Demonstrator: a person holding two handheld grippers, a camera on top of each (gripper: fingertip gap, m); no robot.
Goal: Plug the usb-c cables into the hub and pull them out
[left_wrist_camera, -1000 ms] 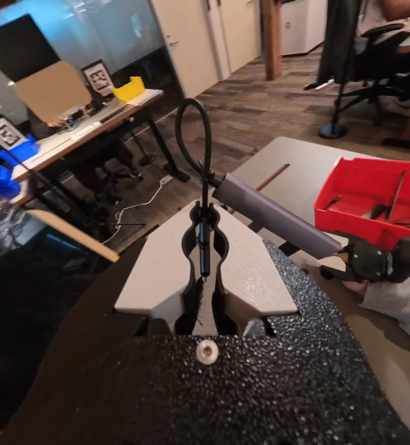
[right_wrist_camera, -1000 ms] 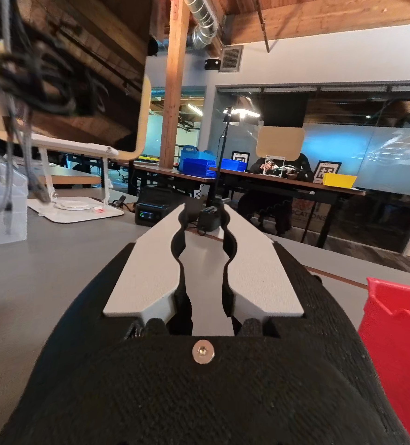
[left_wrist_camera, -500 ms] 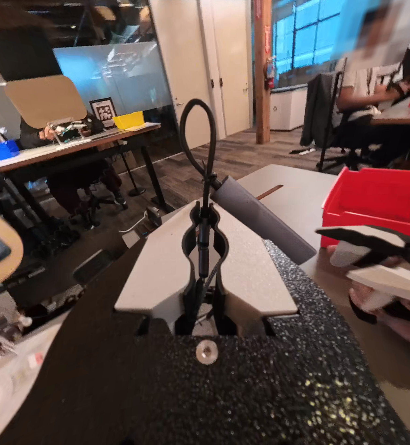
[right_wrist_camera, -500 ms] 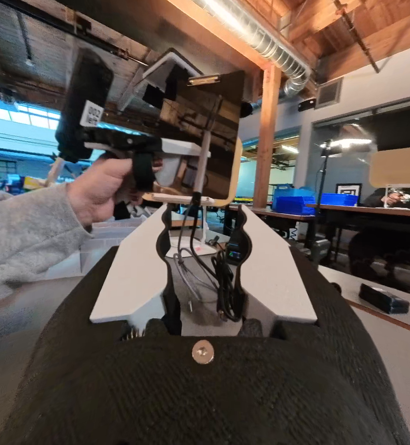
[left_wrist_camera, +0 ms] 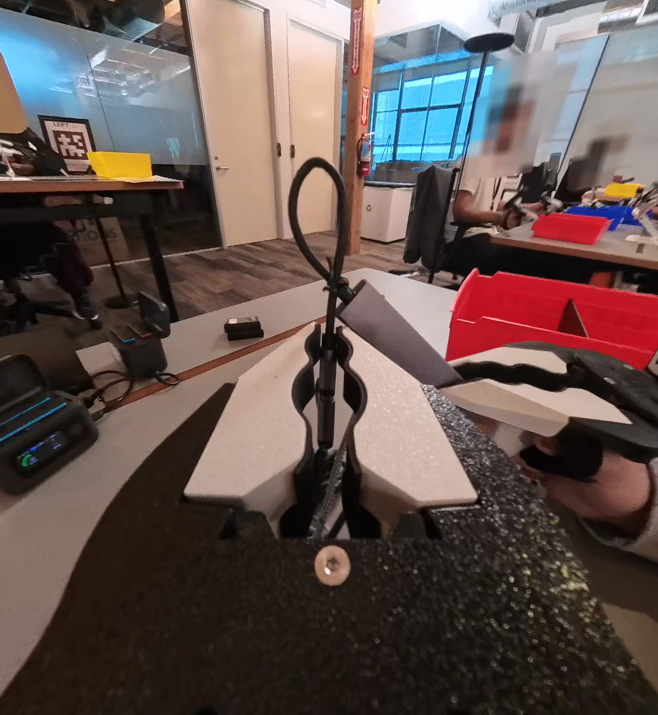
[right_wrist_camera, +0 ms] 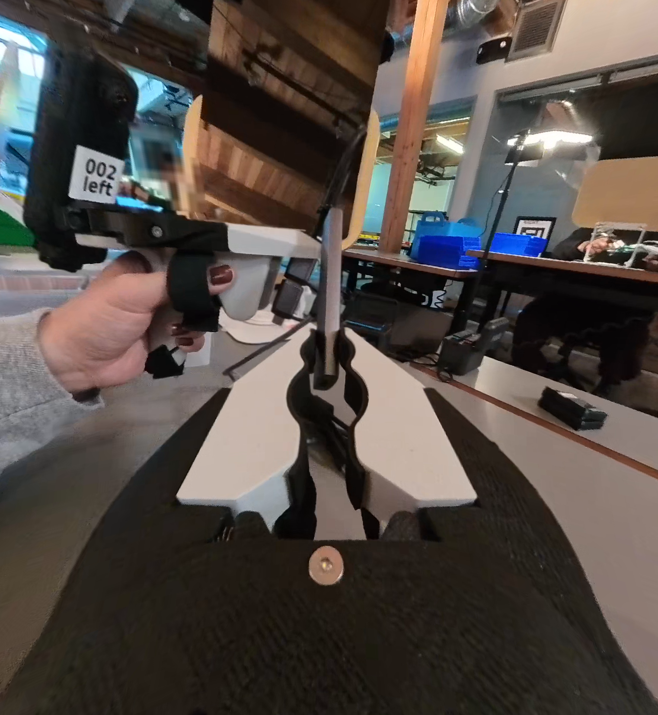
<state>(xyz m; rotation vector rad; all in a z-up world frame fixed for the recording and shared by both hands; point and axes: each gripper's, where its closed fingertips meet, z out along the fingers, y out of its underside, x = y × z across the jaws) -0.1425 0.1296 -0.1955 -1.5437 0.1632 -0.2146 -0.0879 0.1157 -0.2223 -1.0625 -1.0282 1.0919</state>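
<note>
Grey tabletop [left_wrist_camera: 404,294] fills the foreground of an open office, with a red bin [left_wrist_camera: 551,313] at its right side. Left of the bin, the left gripper [left_wrist_camera: 329,336] is clamped on a black usb-c cable [left_wrist_camera: 325,390], whose loop rises above the fingertips; its lower end vanishes between the fingers. The grey hub [left_wrist_camera: 393,340] slants from that loop toward the bin, its far end pinched in the right gripper [right_wrist_camera: 325,344], whose fingers hide the hub's ports.

The right claw [right_wrist_camera: 325,340] has swung over and closed on the grey hub [right_wrist_camera: 329,294].
</note>
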